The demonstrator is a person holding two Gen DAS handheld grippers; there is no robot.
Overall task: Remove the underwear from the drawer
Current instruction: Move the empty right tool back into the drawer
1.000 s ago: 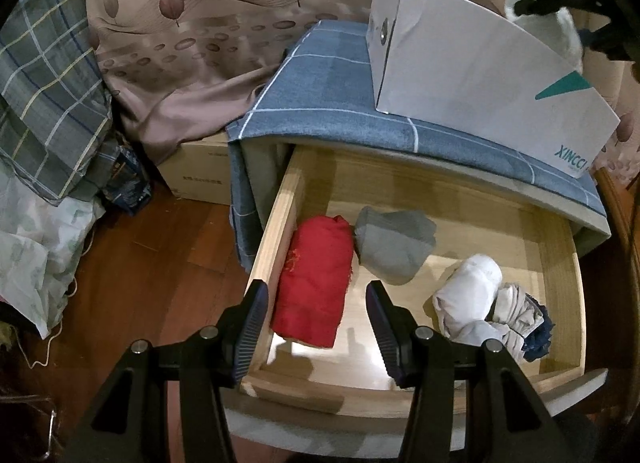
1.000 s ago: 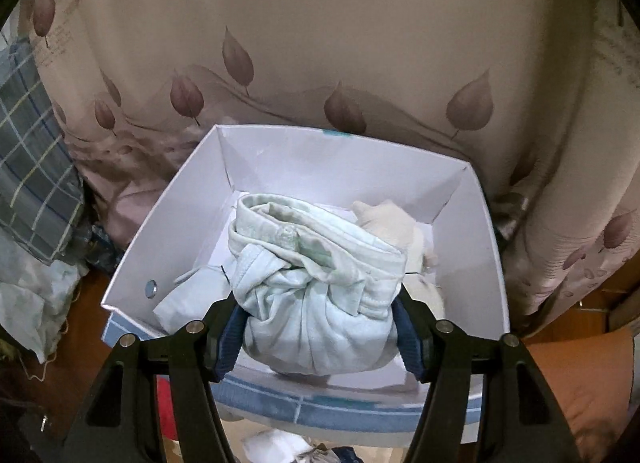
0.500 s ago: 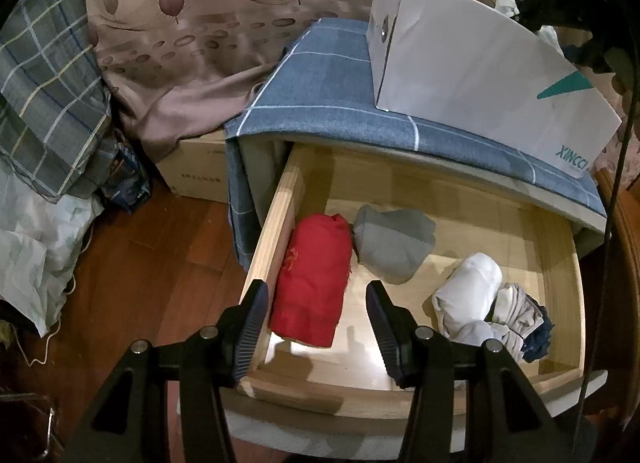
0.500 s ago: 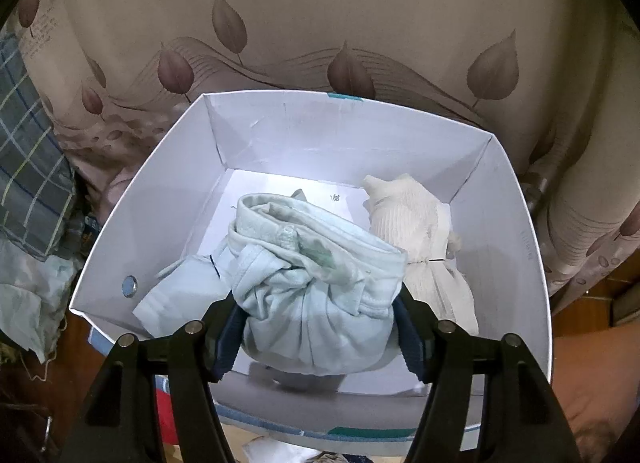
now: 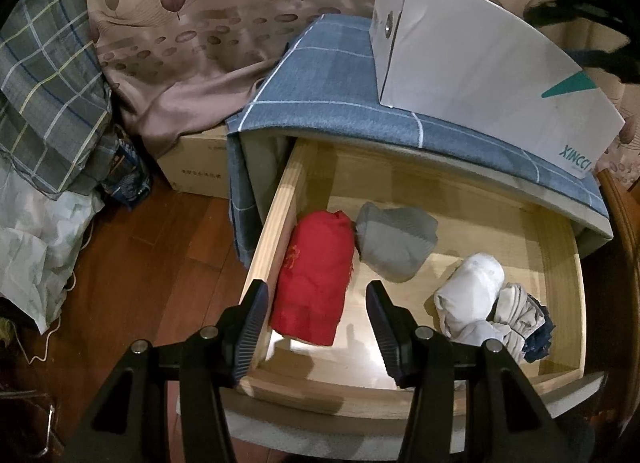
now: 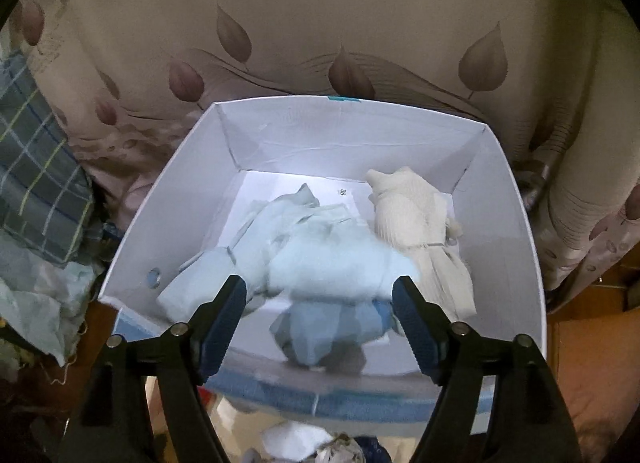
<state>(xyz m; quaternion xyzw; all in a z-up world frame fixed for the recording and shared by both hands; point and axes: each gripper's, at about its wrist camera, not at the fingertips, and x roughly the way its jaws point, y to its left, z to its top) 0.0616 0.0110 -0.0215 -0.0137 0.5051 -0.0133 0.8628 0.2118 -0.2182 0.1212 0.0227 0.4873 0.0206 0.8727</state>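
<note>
Left wrist view: the left gripper [image 5: 316, 313] hangs over the open wooden drawer [image 5: 560, 267], jaws spread and empty, straddling the drawer's left wall. Down there, a red rolled underwear [image 5: 314, 277] lies along the left wall, a grey folded piece [image 5: 394, 239] sits just beside it toward the back, and a white bundle [image 5: 472, 299] touches a crumpled mixed pile [image 5: 524, 323] by the front right corner. The white box [image 5: 480, 75] stands on the blue checked cloth [image 5: 332, 103] covering the cabinet top.

Right wrist view: the right gripper [image 6: 320, 303] has just been opening, released above the box [image 6: 180, 223]. The pale blue underwear [image 6: 320, 263], blurred, lies in the box between the jaws, clear of both pads. A cream knitted piece [image 6: 416, 231] rests by the box's right wall.
</note>
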